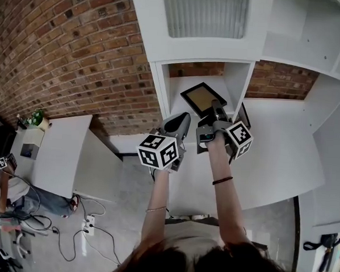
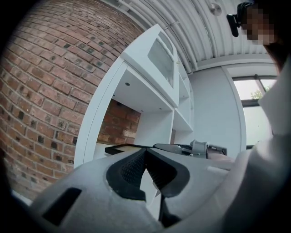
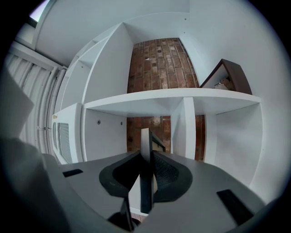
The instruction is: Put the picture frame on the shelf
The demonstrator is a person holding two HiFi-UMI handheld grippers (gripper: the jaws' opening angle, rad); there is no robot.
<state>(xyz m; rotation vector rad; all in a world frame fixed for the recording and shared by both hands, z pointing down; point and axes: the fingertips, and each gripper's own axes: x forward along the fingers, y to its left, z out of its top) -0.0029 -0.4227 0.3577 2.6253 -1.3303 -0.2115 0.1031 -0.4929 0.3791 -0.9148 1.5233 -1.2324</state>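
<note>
Picture frame, black-edged with tan centre, held at mouth of open compartment in white shelf. Brick wall seen behind shelf. Frame's thin edge pinched between jaws of right gripper. Left gripper held just beside right one, jaw tips pressed together, nothing gripped. Both grippers raised on outstretched arms.

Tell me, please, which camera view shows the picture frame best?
The head view: the picture frame shows its face, dark border around tan centre, at the shelf opening. The right gripper view shows only its edge between the jaws; the left gripper view, a thin edge-on sliver.
</note>
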